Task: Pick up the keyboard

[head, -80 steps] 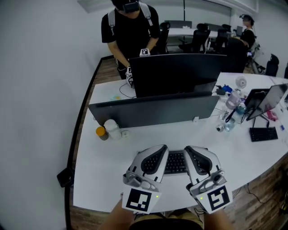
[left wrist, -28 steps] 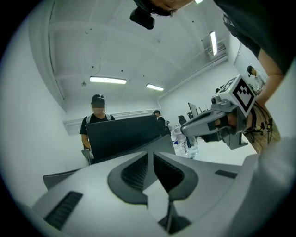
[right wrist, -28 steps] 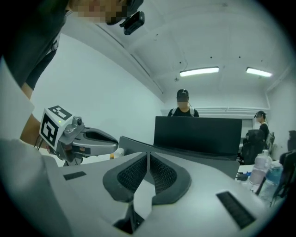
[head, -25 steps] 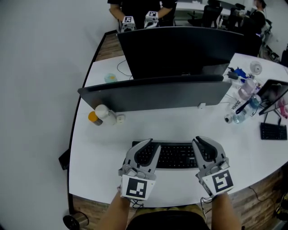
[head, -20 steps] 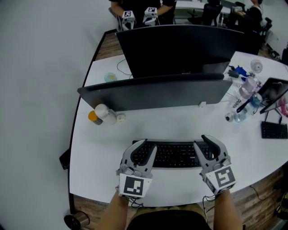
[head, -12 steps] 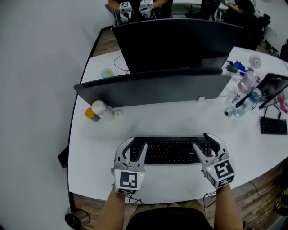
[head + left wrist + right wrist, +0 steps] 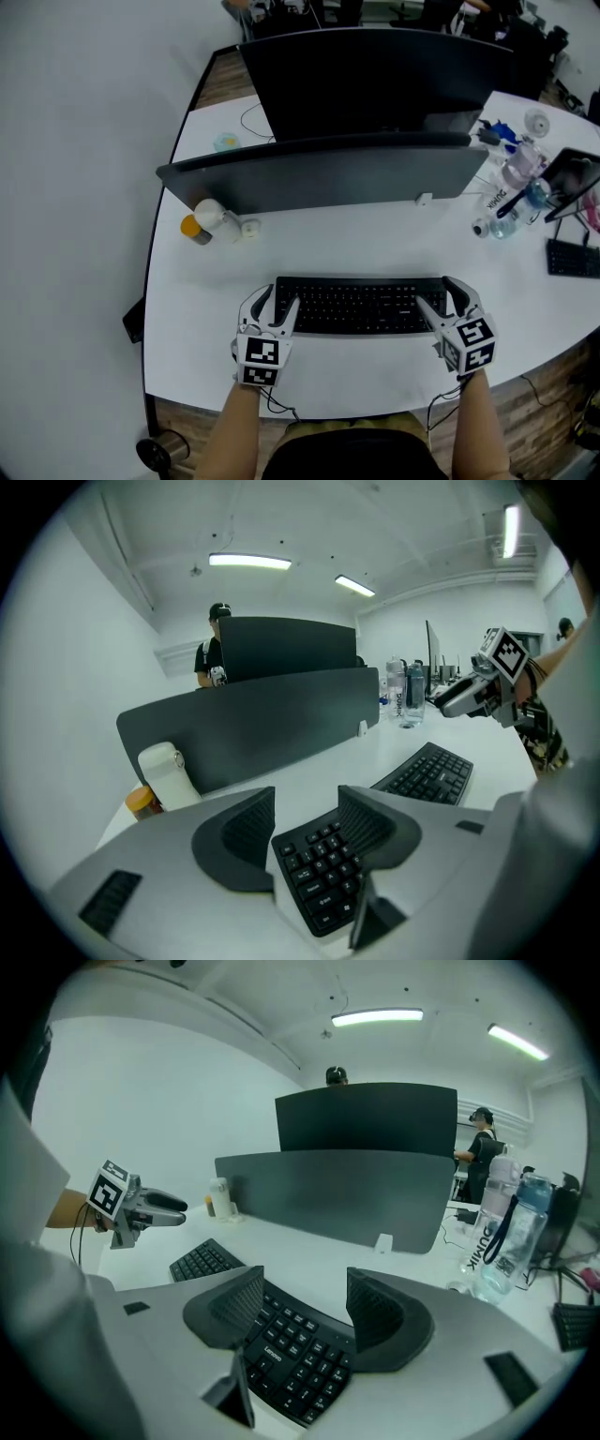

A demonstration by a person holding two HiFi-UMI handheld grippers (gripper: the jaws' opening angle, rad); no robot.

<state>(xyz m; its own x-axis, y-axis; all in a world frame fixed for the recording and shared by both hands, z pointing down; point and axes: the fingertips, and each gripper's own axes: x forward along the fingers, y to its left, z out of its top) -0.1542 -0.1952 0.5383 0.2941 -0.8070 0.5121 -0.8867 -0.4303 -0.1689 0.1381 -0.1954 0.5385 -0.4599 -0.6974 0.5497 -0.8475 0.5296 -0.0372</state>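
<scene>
A black keyboard [image 7: 361,305] lies flat on the white desk [image 7: 375,248], close to its front edge. My left gripper [image 7: 269,298] is at the keyboard's left end and my right gripper [image 7: 448,295] is at its right end. Both have just been opening their jaws. In the left gripper view the left gripper [image 7: 305,817] stands open, with the keyboard's [image 7: 323,874] end low between the pads and untouched by them. In the right gripper view the right gripper [image 7: 305,1302] is also open over the keyboard's [image 7: 291,1354] other end, its pads apart from the keys.
A long grey partition [image 7: 328,183] crosses the desk behind the keyboard, with a dark monitor [image 7: 375,75] beyond it. A white bottle [image 7: 211,217] and an orange-lidded jar [image 7: 192,228] stand at the left. Water bottles [image 7: 511,202], a tablet and a small keyboard [image 7: 574,258] crowd the right.
Both grippers have sunk toward the desk and slid outward to the keyboard's two ends. Their jaws have spread open.
</scene>
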